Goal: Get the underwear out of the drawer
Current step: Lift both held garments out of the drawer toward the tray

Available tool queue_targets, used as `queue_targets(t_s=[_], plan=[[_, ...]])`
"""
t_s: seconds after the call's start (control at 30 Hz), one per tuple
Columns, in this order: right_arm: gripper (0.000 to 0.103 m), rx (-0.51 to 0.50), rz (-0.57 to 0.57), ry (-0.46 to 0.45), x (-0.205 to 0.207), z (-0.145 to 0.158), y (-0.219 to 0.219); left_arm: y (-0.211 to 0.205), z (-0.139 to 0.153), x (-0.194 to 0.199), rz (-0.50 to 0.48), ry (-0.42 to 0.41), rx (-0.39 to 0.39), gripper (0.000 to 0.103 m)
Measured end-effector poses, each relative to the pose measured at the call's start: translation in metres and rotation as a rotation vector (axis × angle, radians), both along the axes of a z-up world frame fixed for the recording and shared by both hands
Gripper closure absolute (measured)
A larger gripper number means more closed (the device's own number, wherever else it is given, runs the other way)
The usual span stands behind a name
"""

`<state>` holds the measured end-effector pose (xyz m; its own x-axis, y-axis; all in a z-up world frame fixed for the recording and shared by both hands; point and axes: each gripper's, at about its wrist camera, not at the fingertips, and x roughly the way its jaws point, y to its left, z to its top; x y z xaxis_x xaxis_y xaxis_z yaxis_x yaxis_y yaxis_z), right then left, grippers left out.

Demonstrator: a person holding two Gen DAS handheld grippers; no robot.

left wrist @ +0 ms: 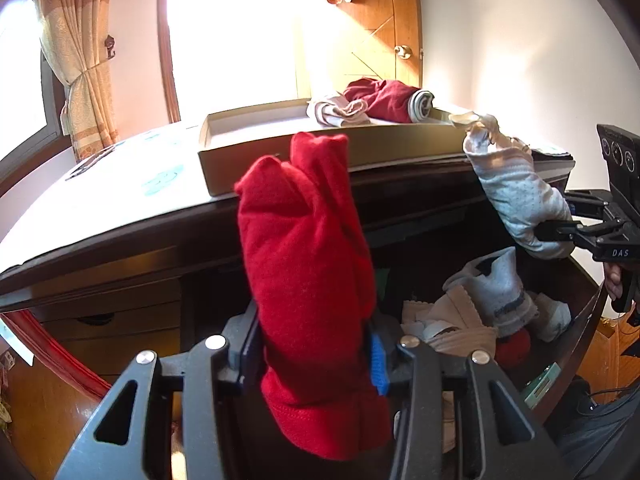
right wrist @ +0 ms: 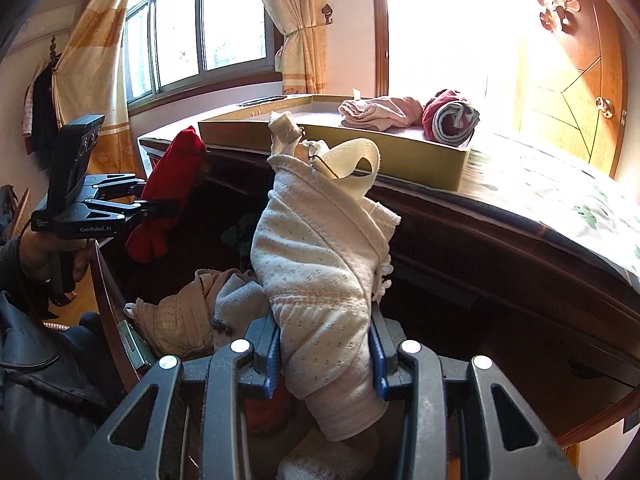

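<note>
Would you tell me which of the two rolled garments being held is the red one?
The red roll in the left tongs; the right tongs hold a white dotted roll.

The cardboard tray [left wrist: 280, 148] is being left half bare; its right end is being blocked by rolled clothes [left wrist: 384, 100].

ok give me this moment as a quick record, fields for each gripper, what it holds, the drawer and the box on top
left gripper: shut on red roll, held above the drawer
right gripper: shut on white dotted roll, also lifted
drawer: open, light and beige garments plus something red inside
box on top: shallow cardboard tray on the dresser, holding a dark red roll and pale garments
</note>
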<state>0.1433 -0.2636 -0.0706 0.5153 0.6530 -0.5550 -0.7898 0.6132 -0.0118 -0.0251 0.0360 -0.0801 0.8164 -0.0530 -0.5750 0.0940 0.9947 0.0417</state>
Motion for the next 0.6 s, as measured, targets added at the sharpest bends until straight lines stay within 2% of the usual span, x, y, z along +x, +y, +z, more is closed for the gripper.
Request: queue_targets(t_s=[0.4, 0.6], plan=[[0.065, 0.051, 0.003, -0.053, -0.008, 0.004, -0.008, 0.009, 0.005, -0.021, 0.02, -0.091, -0.035, 0.06], [0.065, 0.078, 0.009, -0.072, -0.01, 0.006, -0.011, 0.005, 0.009, -0.014, 0.027, -0.124, -0.049, 0.06]])
